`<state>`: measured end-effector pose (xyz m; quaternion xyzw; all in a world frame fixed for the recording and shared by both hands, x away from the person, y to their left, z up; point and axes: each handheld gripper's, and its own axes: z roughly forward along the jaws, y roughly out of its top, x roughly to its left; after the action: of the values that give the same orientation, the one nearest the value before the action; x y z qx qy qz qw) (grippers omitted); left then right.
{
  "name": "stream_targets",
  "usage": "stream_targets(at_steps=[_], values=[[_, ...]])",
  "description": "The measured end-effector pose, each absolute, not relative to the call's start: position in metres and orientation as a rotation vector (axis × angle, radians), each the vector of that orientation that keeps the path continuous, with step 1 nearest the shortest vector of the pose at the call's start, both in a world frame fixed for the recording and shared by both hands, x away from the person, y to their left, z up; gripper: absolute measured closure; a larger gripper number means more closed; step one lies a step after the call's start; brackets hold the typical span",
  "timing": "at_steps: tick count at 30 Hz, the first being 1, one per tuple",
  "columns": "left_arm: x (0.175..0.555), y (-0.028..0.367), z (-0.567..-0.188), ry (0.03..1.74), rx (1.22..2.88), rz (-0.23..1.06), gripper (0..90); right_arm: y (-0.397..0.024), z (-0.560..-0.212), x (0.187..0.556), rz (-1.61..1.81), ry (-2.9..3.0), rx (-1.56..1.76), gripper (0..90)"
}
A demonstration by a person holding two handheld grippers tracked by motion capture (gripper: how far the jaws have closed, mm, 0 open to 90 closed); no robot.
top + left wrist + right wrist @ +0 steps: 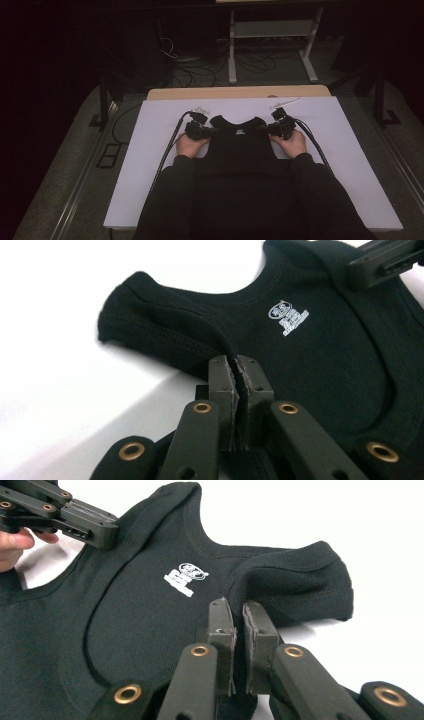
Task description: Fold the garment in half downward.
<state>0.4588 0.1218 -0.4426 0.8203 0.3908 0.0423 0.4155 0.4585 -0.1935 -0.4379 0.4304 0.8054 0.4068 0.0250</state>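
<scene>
A black sleeveless top (239, 142) lies flat on the white table (150, 150), neck towards the far side, with a small white logo (288, 317) below the neckline. My left gripper (212, 131) is at its left shoulder strap. In the left gripper view the left gripper (235, 360) is shut on the hem of the top (300, 355) at the armhole. My right gripper (262, 128) is at the right strap. The right gripper view has the right gripper (235, 605) shut on the top (150, 620) under that strap. The left gripper (107, 532) appears across the fabric.
A person's dark sleeves and torso cover the lower half of the top and the near table edge. Cables trail from both grippers over the table. A wooden edge (240, 92) runs behind the white surface. Beyond it stand a white frame (270, 30) and floor cables (195, 70).
</scene>
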Motion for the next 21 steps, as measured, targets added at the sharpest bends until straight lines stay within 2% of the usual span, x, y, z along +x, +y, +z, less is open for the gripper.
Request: stream_targets(at_steps=[5, 21], values=[[0.455, 0.125, -0.432, 0.938, 2.1, 0.117, 85.3, -0.195, -0.43, 0.456, 1.274, 2.486, 1.321, 83.2], [0.436, 0.134, -0.39, 0.878, 2.075, 0.183, 85.5, -0.191, -0.39, 0.442, 1.316, 2.455, 1.268, 83.3]])
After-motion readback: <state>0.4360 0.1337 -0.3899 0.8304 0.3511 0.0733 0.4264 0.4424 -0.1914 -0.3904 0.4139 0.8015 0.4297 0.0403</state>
